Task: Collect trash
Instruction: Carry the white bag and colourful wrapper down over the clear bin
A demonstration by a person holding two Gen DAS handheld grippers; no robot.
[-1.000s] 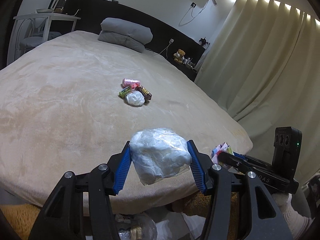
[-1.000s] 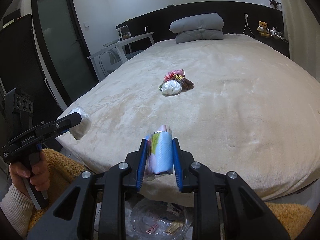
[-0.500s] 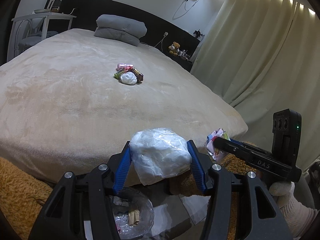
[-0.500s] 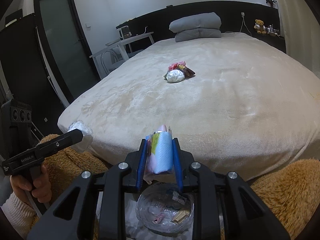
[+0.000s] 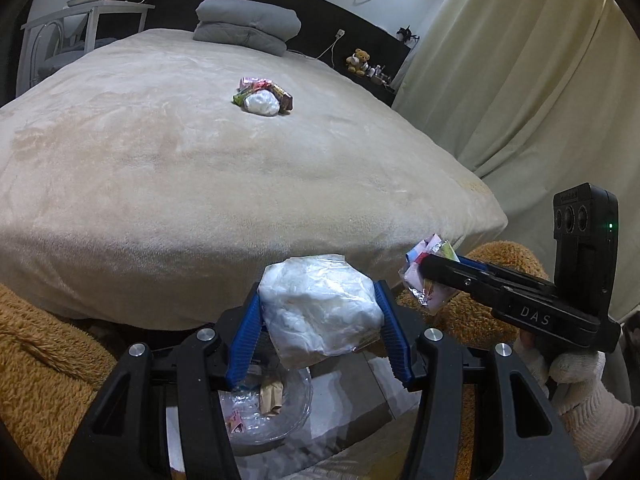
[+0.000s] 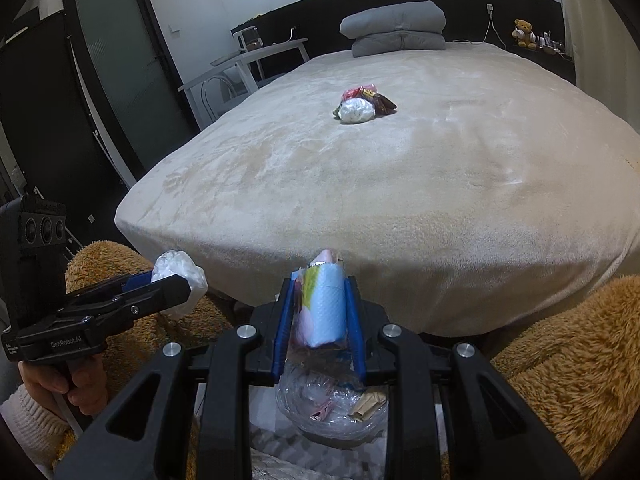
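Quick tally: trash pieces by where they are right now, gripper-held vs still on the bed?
Held, left gripper: 1, white plastic wad
Held, right gripper: 1, blue-pink wrapper
On bed: 1 pile, count unclear
Total: 2 pieces plus pile

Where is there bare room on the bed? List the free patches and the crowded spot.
The beige blanket lies bare from its near edge up to the trash pile, and on both sides of it, and beyond to the grey pillows. Only the pile is crowded: a white plastic wad among wrappers.
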